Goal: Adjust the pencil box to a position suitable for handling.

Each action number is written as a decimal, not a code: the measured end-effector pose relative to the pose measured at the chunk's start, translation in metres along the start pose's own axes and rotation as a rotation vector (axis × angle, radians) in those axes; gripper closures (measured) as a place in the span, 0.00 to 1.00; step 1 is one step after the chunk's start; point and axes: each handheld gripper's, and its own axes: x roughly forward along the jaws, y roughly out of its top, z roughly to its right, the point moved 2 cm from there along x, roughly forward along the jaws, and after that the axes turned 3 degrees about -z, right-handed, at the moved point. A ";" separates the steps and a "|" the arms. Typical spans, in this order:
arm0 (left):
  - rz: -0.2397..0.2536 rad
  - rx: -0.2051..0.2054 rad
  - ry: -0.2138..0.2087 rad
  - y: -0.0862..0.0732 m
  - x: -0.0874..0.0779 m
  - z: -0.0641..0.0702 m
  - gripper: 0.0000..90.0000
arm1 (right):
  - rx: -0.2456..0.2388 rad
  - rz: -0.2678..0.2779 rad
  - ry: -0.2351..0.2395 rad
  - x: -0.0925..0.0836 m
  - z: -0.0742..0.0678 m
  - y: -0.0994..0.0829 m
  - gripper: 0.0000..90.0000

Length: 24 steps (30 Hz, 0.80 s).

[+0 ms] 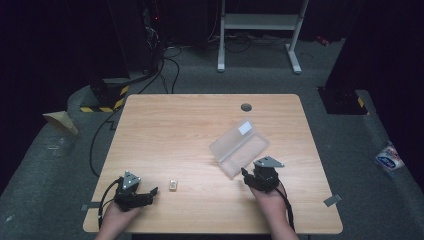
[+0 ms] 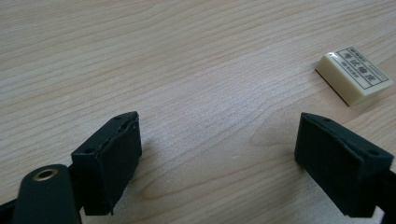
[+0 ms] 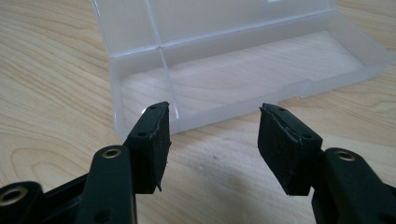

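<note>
Centrally in the high view, a pale wood-grain table (image 1: 200,120) stands on grey carpet in a dark room. Lower left, the left gripper (image 1: 150,192) rests released, an eraser (image 1: 173,185) just beside it; its own view reveals black print on the cream block (image 2: 354,74). Right of centre, the right gripper (image 1: 245,175) gapes empty before a translucent plastic box (image 3: 243,70), lid raised

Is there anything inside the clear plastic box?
No. In the right gripper view the open clear plastic box holds nothing; only the wooden table shows through its bottom.
</note>
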 end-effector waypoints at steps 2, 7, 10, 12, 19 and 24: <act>0.000 0.000 0.000 0.000 0.000 0.000 0.17 | -0.005 -0.006 0.000 0.004 -0.003 0.003 0.49; 0.000 0.000 0.001 0.000 0.000 0.000 0.17 | -0.017 -0.002 0.017 0.009 -0.008 0.009 0.54; 0.001 -0.001 0.001 0.000 0.000 0.000 0.17 | -0.027 -0.006 0.034 0.015 -0.013 0.014 0.60; 0.001 0.000 0.001 0.000 0.000 0.000 0.17 | -0.035 -0.006 0.045 0.018 -0.015 0.017 0.64; 0.000 0.000 0.002 0.000 0.000 0.000 0.17 | -0.045 -0.014 0.056 0.026 -0.017 0.019 0.78; 0.000 -0.001 0.003 0.000 0.000 0.001 0.17 | -0.049 -0.010 0.058 0.027 -0.016 0.018 0.86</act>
